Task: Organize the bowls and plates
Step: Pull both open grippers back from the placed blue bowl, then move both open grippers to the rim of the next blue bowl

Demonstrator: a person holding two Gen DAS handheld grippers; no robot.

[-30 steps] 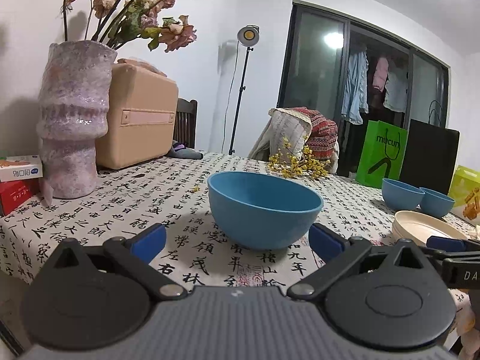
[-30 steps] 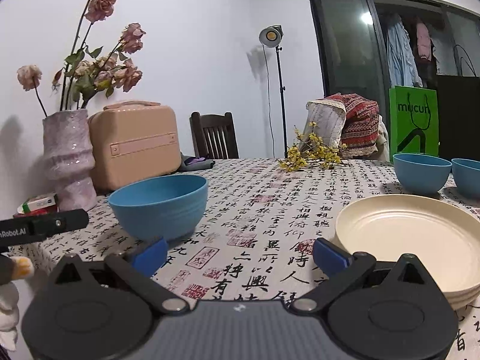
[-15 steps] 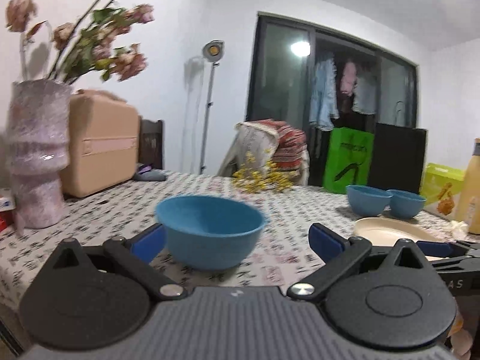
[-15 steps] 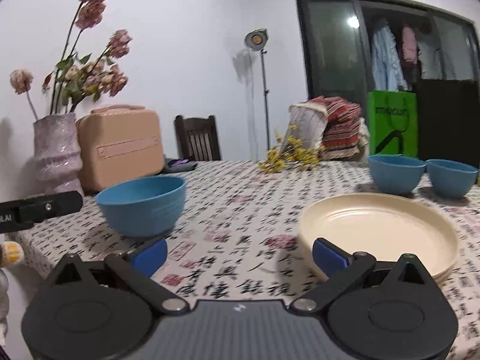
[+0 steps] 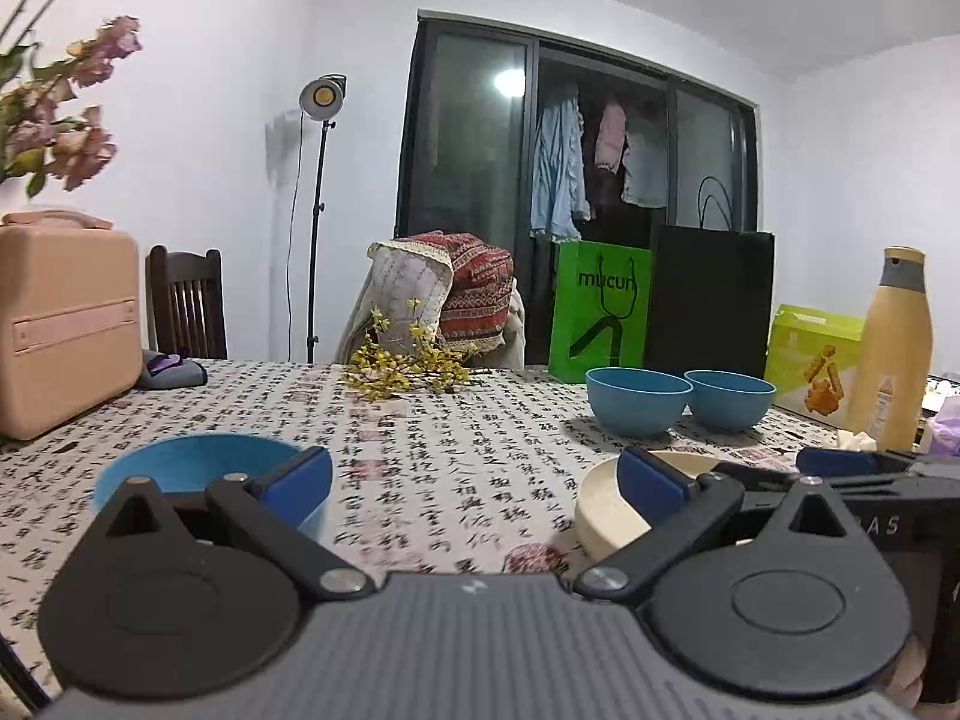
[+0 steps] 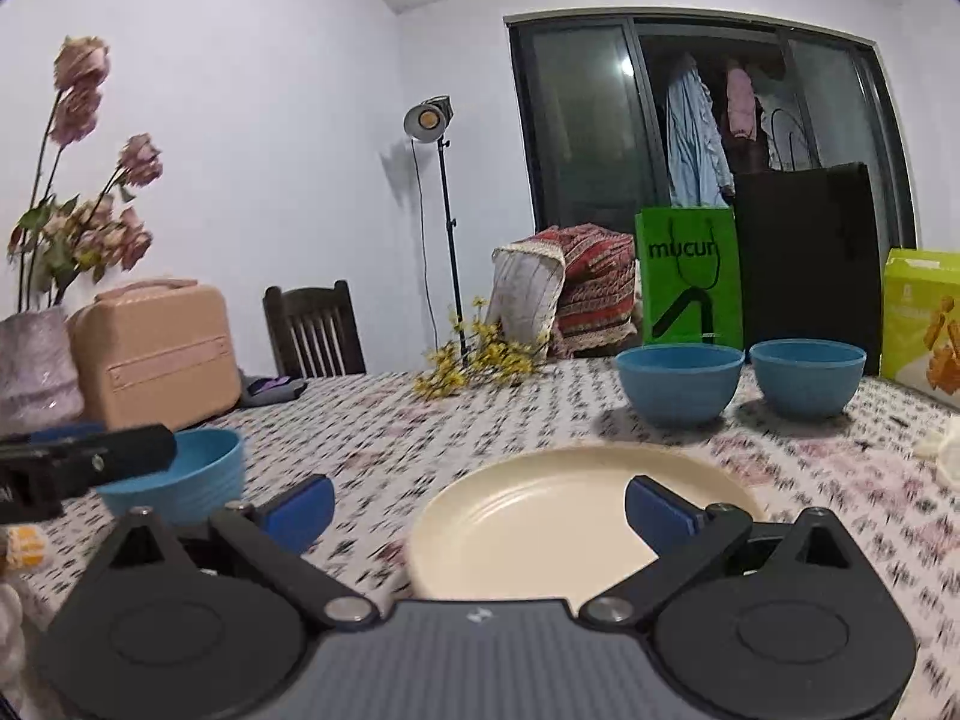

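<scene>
On the patterned cloth (image 6: 384, 420) our right gripper (image 6: 477, 507) hangs with jaws spread and empty over the near rim of the cream plate (image 6: 540, 516); we should come in low and pinch that rim squarely. Our left gripper (image 5: 474, 480), likewise released, sits beside the near bowl (image 5: 180, 462), two more bowls (image 6: 678, 381) stand beyond, and the green bag (image 6: 690, 276) reads "mucun".

A table under a white cloth printed with black characters (image 6: 420, 420) carries a cream round plate (image 6: 540, 516) just ahead of the right claw, a ribbed blue bowl (image 6: 198, 474) to its left, and two blue bowls (image 6: 678, 381) farther ahead, seemingly side by side.
</scene>
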